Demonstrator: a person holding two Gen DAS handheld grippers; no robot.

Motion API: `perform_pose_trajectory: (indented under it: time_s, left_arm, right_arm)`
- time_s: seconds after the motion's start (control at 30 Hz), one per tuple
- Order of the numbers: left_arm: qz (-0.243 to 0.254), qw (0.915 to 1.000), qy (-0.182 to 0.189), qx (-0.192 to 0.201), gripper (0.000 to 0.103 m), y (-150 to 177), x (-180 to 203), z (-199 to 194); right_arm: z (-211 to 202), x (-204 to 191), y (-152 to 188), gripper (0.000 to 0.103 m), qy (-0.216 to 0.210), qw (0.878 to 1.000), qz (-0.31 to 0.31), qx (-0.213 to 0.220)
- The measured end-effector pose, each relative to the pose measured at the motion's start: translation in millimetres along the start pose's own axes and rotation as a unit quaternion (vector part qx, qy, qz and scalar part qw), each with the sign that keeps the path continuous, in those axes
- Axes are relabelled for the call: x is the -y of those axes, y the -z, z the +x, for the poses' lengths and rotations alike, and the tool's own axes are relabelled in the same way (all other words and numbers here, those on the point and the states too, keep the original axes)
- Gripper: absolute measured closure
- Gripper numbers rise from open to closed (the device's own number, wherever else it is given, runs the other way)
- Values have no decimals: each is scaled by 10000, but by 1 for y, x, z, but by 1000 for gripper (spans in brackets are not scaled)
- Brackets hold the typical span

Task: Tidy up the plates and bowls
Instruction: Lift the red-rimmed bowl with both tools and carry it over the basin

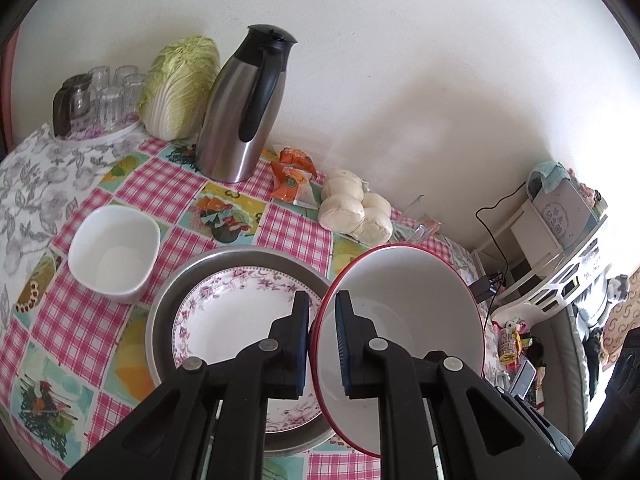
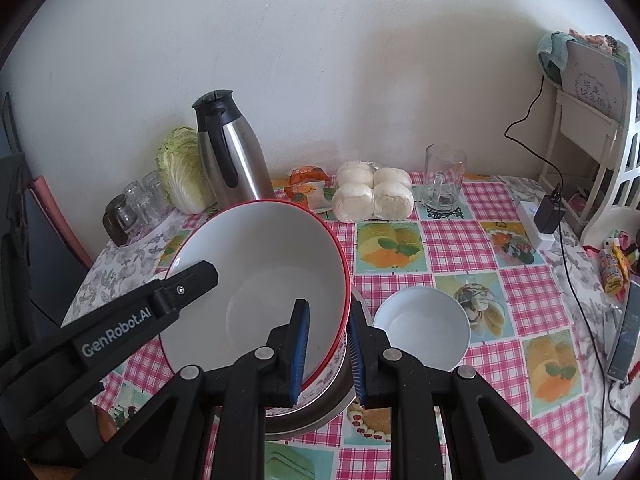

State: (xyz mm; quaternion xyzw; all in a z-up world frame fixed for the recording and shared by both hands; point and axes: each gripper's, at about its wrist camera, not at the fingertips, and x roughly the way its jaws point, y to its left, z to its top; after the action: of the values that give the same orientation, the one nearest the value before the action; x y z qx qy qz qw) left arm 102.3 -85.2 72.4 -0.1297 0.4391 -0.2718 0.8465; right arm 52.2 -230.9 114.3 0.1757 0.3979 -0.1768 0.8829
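Red-rimmed bowl (image 2: 256,280): pinched by its rim on two sides and carried tilted above the flowered plate, not yet set down.
Left gripper (image 1: 323,344): jaws nearly together, clamped on the bowl's near-left rim, one pad outside the wall and one inside.
Right gripper (image 2: 327,350): jaws close together on the opposite rim; a two-sided hold probably keeps so wide a bowl from swinging.
Likely aim: lowering the bowl onto the stack, largest pieces nested first.
Flowered plate (image 1: 236,316): lies inside the metal basin (image 1: 160,312), directly under the bowl.
Bowl's looks: glossy white inside, thin red edge, deep and round, empty.
Square white bowl (image 1: 114,254): on the checked tablecloth (image 1: 160,188), just left of the basin, not stacked.
Small round bowl (image 2: 422,326): on the cloth right of the stack, also waiting.
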Motion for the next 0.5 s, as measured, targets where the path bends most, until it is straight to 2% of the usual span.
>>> perform_pose_trajectory:
  time_s: [0.27,0.5]
  left_arm:
    - [-330,9993,117,-138,90,7,-22,12]
    - [-566,9978,149,-298,90,11,-38,24]
  right_arm:
    - [22,-2,7,82,-181,9994,80,-278]
    - [39,-5,13,82,-170,9987,154,-460]
